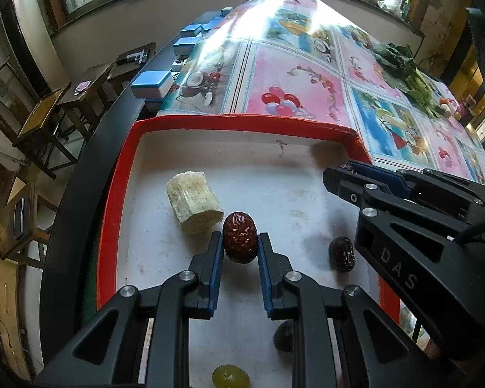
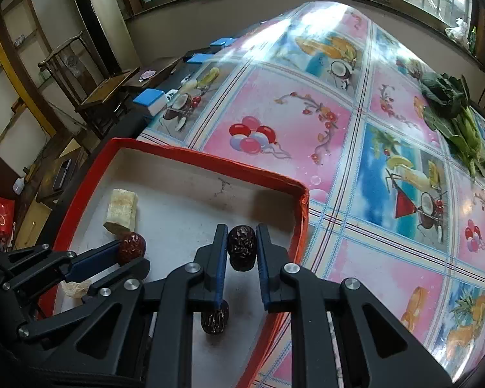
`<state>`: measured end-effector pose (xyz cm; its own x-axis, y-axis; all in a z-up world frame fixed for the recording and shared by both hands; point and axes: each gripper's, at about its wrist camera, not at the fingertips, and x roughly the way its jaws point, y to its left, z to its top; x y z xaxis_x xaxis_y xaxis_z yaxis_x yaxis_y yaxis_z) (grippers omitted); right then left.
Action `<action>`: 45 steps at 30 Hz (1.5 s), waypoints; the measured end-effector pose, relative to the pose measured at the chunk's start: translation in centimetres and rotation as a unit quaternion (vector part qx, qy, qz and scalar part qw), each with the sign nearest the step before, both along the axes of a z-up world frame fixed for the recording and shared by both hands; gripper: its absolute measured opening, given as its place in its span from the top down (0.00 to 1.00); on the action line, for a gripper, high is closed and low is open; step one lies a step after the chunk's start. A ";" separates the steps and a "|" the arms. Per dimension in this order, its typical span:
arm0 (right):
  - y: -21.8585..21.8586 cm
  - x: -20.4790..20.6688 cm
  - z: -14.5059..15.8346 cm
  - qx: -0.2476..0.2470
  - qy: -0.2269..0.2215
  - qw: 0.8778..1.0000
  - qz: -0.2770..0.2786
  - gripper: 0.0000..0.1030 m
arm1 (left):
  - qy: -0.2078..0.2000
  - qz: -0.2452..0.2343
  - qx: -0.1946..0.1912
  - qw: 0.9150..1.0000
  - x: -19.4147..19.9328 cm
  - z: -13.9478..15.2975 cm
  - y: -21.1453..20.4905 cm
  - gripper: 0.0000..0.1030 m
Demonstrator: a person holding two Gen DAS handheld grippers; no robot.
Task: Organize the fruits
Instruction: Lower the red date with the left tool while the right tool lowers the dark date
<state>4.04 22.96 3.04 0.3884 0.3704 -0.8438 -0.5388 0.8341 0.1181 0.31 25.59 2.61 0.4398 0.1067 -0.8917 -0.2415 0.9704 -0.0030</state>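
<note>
- Left gripper [image 1: 240, 242]: fingers reach forward and down over the red-rimmed tray [image 1: 113, 200], its blue pads clamped on either side of a reddish-brown jujube [image 1: 240, 242] held between the tips.
- Nearest, under the left gripper's body: a green grape [image 1: 230, 376] and a dark fruit [image 1: 283, 339] on the white tray floor.
- Just beyond the left fingertips, to their left: a pale cut chunk [image 1: 194, 202] touching the held jujube.
- Right gripper [image 2: 241, 248]: angled in from the right side, fingers closed on a darker jujube [image 2: 241, 247] above the tray.
- Below the right gripper's left finger: a loose dark jujube [image 2: 214, 320] on the tray floor.
- Beyond both tools: the patterned tablecloth [image 2: 307, 123], with leafy greens [image 2: 452, 110] far to the right.
</note>
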 end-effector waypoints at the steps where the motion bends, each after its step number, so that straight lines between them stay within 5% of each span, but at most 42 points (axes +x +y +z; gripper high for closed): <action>1: 0.0 0.0 0.0 0.000 0.000 1.000 0.001 0.81 | 0.000 0.001 0.001 1.000 0.0 -0.1 0.0 0.81; 45: 2.1 1.1 -2.1 -0.017 0.014 1.000 0.014 0.81 | -0.001 0.013 0.006 1.000 0.4 -0.7 0.1 0.81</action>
